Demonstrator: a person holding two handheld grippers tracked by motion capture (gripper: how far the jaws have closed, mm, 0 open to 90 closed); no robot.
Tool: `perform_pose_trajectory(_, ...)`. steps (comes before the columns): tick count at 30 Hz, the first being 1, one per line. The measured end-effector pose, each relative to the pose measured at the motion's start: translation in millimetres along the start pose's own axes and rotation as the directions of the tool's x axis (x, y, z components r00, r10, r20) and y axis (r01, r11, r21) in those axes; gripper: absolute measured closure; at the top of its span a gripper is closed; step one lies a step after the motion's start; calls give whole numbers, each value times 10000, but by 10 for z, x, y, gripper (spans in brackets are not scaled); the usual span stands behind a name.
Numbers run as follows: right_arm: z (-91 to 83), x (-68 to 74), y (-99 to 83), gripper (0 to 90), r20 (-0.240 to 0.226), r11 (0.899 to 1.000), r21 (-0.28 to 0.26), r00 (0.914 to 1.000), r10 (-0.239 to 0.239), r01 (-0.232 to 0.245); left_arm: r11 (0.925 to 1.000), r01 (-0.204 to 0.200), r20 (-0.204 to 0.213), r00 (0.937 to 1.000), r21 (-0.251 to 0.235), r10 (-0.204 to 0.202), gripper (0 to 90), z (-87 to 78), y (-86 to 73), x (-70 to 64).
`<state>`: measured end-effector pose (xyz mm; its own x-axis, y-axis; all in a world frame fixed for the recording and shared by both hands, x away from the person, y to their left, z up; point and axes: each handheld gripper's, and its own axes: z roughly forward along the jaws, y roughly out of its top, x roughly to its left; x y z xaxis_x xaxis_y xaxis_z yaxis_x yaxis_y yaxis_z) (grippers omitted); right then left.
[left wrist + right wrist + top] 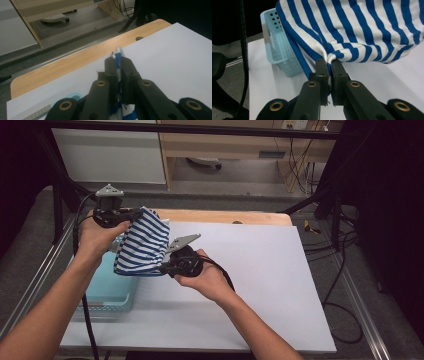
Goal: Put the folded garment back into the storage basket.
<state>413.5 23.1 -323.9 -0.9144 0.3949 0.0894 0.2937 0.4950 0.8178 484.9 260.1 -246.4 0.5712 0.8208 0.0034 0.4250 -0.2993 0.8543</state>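
High view has my right gripper (162, 265) nearest, jaws pressed together on the lower edge of the striped cloth (142, 245). That pinch takes only a small fold, so I judge a tug could slip it free. The cloth hangs in the air between both grippers, over the left of the white surface (260, 285) and just above the blue basket (112, 292); a dropped corner could snag its rim. Farther off, my left gripper (131, 213) clamps the top edge.

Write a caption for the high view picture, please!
Two hand-held grippers, left gripper and right gripper, lift a blue-striped cloth above a light blue basket.
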Motion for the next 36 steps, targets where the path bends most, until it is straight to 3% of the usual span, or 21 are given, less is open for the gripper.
perform_pose_trajectory(10, 214, 77, 110, 867, -200, 9999, -3, 9997, -161, 161, 9998, 150, -60, 9999, -101, -151, 846, -98, -82, 159)
perform_pose_trajectory(36, 423, 200, 248, 866, -295, 9990, -86, 9986, -449, 446, 9994, 316, -150, 9994, -159, -318, 845, -259, -229, 383)
